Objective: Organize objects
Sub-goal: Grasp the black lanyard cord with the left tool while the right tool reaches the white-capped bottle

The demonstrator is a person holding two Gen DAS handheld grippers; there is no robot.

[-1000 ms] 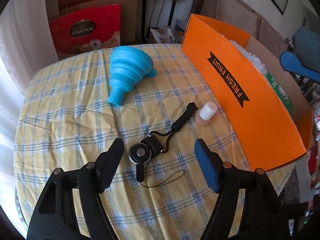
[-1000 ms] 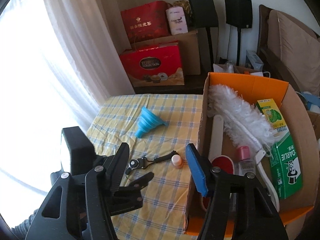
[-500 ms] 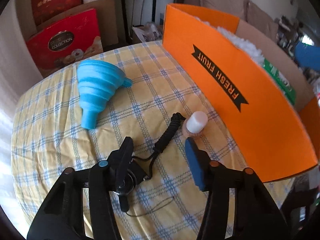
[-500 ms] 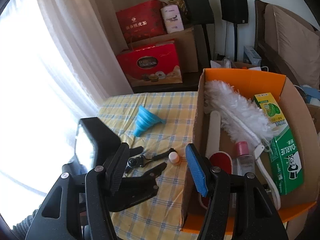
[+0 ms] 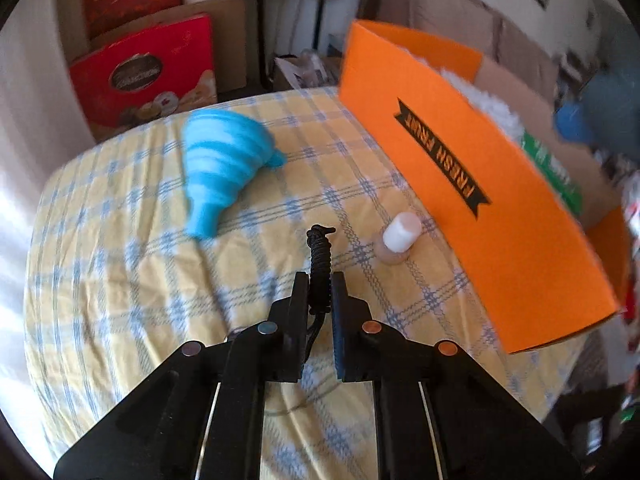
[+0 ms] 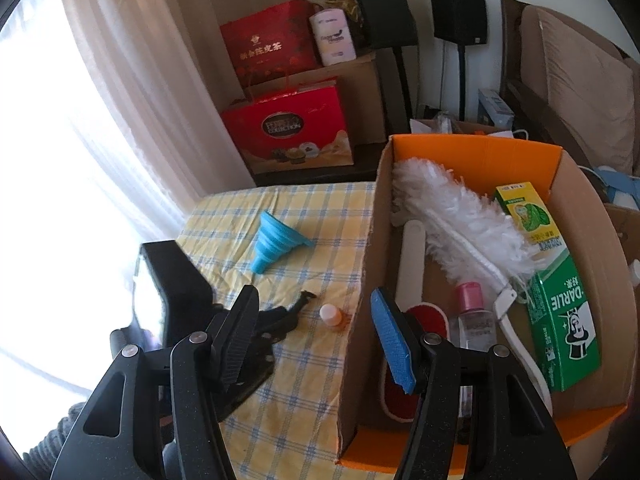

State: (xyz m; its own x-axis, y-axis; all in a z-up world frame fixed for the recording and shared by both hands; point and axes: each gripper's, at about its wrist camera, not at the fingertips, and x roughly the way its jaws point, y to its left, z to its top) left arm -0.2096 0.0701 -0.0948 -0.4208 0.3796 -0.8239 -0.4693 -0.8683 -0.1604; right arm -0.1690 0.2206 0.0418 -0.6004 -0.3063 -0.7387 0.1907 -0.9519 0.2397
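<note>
My left gripper (image 5: 319, 292) is shut on the black lanyard (image 5: 320, 256), whose braided cord sticks out forward between the fingers just above the yellow checked tablecloth (image 5: 120, 272). The lanyard's clip end is hidden under the gripper. A blue collapsible funnel (image 5: 220, 164) lies ahead to the left. A small white-capped bottle (image 5: 400, 240) lies beside the orange cardboard box (image 5: 480, 200). My right gripper (image 6: 316, 332) is open and empty, held over the box's left wall (image 6: 360, 320), with the left gripper (image 6: 288, 316) below it to the left.
The box holds a white feather duster (image 6: 460, 220), a green Darlie carton (image 6: 568, 320), a pink-capped bottle (image 6: 472, 312) and a red brush (image 6: 424, 320). Red gift boxes (image 6: 288, 136) and speakers stand behind the table. A bright curtained window is at left.
My left gripper has moved forward along the lanyard and closed on its braided cord. The right gripper has drifted slightly and stays open.
</note>
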